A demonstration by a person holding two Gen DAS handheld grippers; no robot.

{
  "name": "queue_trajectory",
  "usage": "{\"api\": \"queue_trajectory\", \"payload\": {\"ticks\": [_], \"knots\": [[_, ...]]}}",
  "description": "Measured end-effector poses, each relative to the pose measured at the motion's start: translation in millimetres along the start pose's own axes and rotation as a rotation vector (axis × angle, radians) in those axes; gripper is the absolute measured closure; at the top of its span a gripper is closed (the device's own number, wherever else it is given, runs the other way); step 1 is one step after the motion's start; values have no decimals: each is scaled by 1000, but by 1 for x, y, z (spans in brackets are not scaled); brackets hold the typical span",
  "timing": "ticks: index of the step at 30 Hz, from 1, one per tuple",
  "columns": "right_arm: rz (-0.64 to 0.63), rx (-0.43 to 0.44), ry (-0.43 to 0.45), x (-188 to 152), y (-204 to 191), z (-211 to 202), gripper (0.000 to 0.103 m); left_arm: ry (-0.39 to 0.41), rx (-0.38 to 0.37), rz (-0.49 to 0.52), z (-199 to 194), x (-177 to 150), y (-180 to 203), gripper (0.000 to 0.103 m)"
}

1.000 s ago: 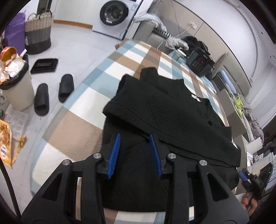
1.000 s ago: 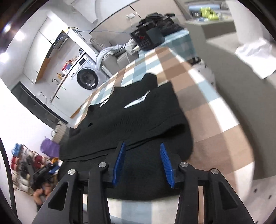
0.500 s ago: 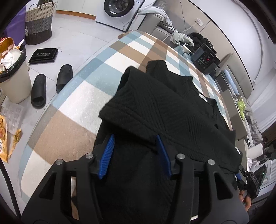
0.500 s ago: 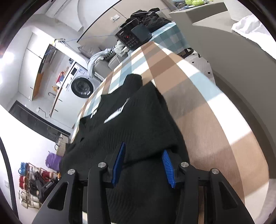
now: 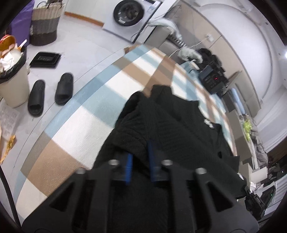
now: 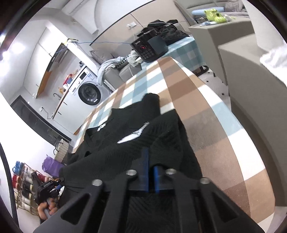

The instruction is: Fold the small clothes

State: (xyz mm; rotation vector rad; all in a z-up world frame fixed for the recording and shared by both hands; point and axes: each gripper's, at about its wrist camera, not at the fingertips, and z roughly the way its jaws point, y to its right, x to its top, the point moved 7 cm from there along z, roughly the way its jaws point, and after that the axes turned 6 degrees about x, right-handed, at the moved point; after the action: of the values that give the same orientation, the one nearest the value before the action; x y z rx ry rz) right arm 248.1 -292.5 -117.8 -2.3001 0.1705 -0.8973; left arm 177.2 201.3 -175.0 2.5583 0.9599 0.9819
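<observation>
A black textured garment (image 5: 172, 136) lies partly folded on a checked table (image 5: 75, 125). My left gripper (image 5: 140, 157) is shut on the near edge of a folded layer, with cloth bunched between its blue pads (image 5: 128, 166). In the right wrist view the same black garment (image 6: 136, 132) shows a white label. My right gripper (image 6: 150, 172) is shut on the garment's near fold at its right side, pads nearly together. The other gripper shows small at the far edge in each view.
A black device (image 5: 211, 80) and dark bags sit at the table's far end. On the floor to the left are black slippers (image 5: 50, 93), a bin (image 5: 12, 80), a basket (image 5: 44, 21) and a washing machine (image 5: 129, 12). Grey furniture (image 6: 251, 75) stands right of the table.
Both grippers moved forward onto the garment's folded edge and closed on it. The fold is now lifted and bunched at the pads.
</observation>
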Motion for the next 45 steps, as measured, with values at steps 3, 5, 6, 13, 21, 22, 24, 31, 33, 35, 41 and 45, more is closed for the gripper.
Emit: {"api": "queue_trajectory", "payload": {"ticks": [3, 5, 6, 13, 21, 22, 24, 31, 33, 35, 41, 45], "knots": [[5, 23, 22, 13, -8, -4, 100, 59, -8, 36, -12, 12, 14, 96], [5, 26, 36, 29, -13, -3, 100, 86, -28, 35, -17, 27, 25, 96], [7, 22, 43, 37, -15, -2, 100, 95, -34, 34, -19, 32, 29, 96], [68, -2, 76, 112, -19, 51, 96, 122, -56, 35, 4, 97, 75, 82], [99, -40, 8, 120, -5, 79, 85, 144, 1, 80, 4, 107, 82, 32], [93, -51, 6, 119, -3, 78, 85, 149, 4, 85, 2, 106, 80, 32], [78, -67, 1, 116, 1, 76, 85, 132, 12, 89, 2, 100, 71, 32], [14, -50, -82, 129, -16, 106, 62, 94, 34, 66, 6, 79, 44, 32], [-6, -55, -83, 138, -25, 113, 62, 98, 40, 68, 3, 76, 40, 32], [28, -30, -86, 144, -28, 116, 62, 108, 47, 72, -2, 74, 37, 32], [156, -6, -157, 140, -25, 109, 57, 116, 54, 73, -11, 70, 30, 32], [123, -31, -190, 128, -25, 95, 51, 106, 44, 80, -16, 64, 30, 32]]}}
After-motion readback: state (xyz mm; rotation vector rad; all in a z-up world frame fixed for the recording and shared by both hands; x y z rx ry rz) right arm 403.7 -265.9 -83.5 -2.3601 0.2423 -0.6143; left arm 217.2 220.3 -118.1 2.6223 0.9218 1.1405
